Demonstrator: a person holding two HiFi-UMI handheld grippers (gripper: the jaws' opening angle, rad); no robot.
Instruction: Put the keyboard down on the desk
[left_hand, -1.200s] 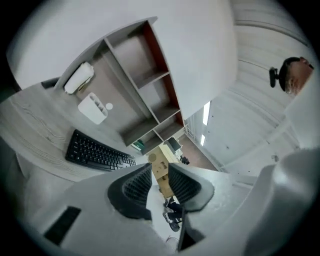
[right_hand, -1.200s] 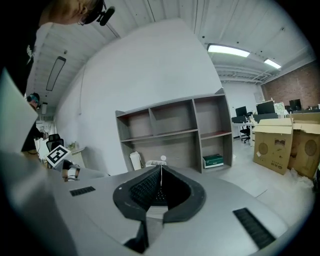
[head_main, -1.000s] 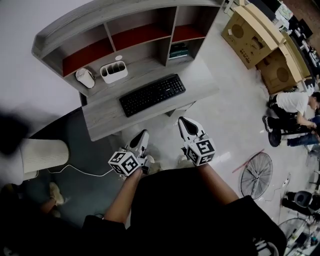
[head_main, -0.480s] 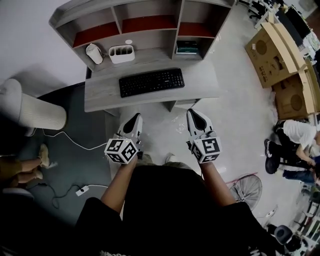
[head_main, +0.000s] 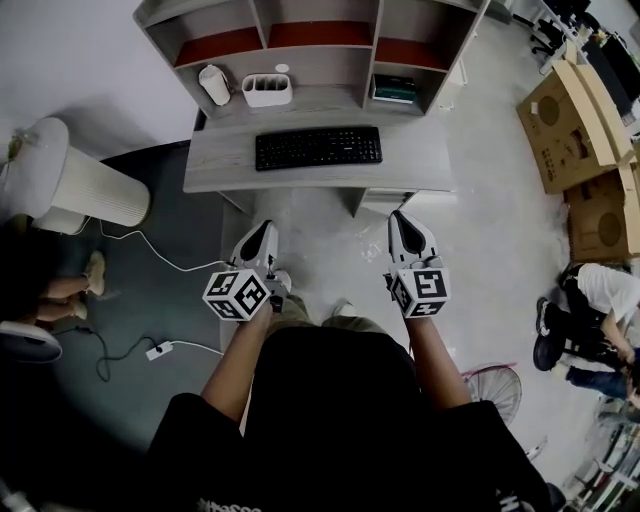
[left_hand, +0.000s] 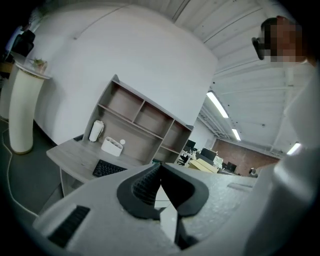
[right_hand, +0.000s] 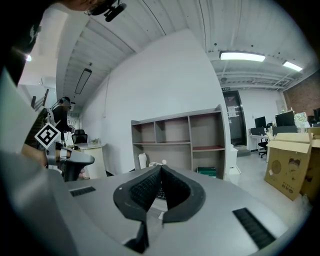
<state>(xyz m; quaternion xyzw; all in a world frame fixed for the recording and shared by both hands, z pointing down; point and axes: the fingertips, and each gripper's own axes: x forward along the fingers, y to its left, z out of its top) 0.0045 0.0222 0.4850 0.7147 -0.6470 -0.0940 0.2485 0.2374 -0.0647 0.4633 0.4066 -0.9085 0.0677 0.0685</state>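
The black keyboard (head_main: 318, 147) lies flat on the grey desk (head_main: 220, 172), in front of the shelf unit; the left gripper view shows its corner (left_hand: 107, 168) on the desk top (left_hand: 65, 152). My left gripper (head_main: 262, 232) hovers over the floor, short of the desk's front edge, shut and empty. My right gripper (head_main: 400, 218) is level with it, below the desk's right end, also shut with nothing between its pads. In both gripper views the jaws meet at their tips, left (left_hand: 160, 165) and right (right_hand: 161, 168), pointing toward the desk.
On the desk's back stand a white pen holder (head_main: 266, 90) and a white cylinder (head_main: 214, 84). A ribbed white column (head_main: 85, 195) and floor cables (head_main: 158, 350) lie left. Cardboard boxes (head_main: 575, 120), a seated person (head_main: 600, 300) and a fan (head_main: 495, 385) are right.
The desk now sits squarer and higher in the head view. Both grippers have shifted with the person in front of it. They stay shut and empty, and the keyboard has not moved.
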